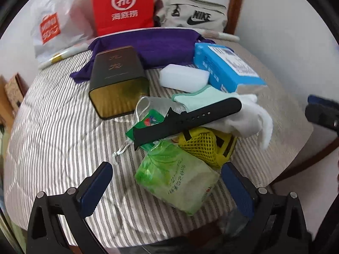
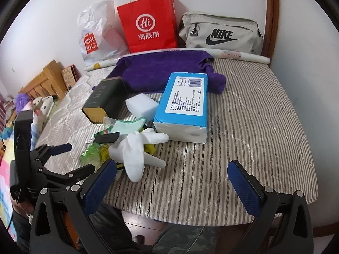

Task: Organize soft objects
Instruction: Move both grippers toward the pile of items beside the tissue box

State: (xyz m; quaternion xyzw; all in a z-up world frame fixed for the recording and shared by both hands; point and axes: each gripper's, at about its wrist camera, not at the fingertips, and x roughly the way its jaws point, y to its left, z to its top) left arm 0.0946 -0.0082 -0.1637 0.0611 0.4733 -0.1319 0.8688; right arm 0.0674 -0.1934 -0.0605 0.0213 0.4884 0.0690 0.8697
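A pile lies on the striped mattress [image 1: 53,127]: a green packet [image 1: 175,180], a yellow mesh pouch [image 1: 203,146], a black watch strap [image 1: 186,118], a white glove [image 1: 247,118] and a mint cloth [image 1: 201,99]. My left gripper [image 1: 167,182] is open, its jaws either side of the green packet. My right gripper [image 2: 171,188] is open and empty over bare mattress [image 2: 243,127], with the white glove [image 2: 135,150] just left of it. The left gripper [image 2: 70,156] also shows in the right wrist view. A white sponge [image 2: 142,105], a blue tissue pack [image 2: 184,103] and a purple cloth [image 2: 161,69] lie behind.
A dark tin box [image 1: 118,80] lies left of the pile. A red paper bag [image 2: 148,25], a white plastic bag [image 2: 95,33] and a grey Nike bag [image 2: 222,33] stand against the wall. The mattress edge [image 2: 190,211] is close to me.
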